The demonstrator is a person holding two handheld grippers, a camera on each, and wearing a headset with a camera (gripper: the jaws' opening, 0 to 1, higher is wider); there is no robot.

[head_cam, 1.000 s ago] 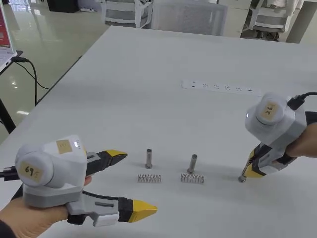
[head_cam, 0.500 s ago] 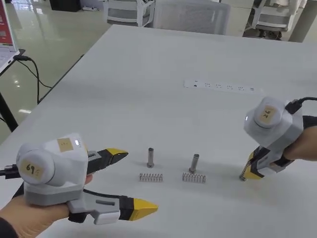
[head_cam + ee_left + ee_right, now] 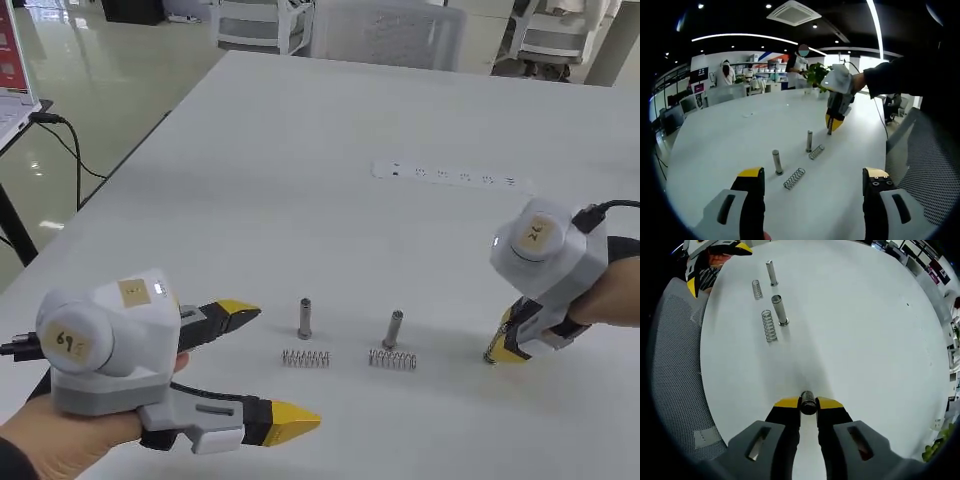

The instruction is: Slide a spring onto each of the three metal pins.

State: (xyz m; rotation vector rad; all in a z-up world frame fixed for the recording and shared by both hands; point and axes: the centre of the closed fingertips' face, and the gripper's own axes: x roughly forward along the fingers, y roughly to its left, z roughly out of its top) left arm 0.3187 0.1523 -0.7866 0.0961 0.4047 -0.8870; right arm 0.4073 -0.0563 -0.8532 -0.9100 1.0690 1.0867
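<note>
spring (image 3: 808, 402) pinched in right tool (image 3: 808, 406), left tool (image 3: 813, 174) wide open, two pins (image 3: 305, 318) upright between, power strip (image 3: 445, 177) beyond.

A broad white table (image 3: 300, 180) is filling most of the head view, and a white power strip (image 3: 450, 177) is lying flat on it in the upper right. Pale office chairs (image 3: 385, 35) are standing along the table's far edge at the top. At the left edge a black cable (image 3: 70, 150) is trailing down over the glossy floor (image 3: 100, 70). In the left gripper view two people (image 3: 727, 72) are standing at the far upper left and centre, a green plant (image 3: 816, 75) is sitting behind the table, a ceiling vent (image 3: 793, 12) is hanging at the top, and a grey mesh chair (image 3: 925, 165) is standing at the right.
</note>
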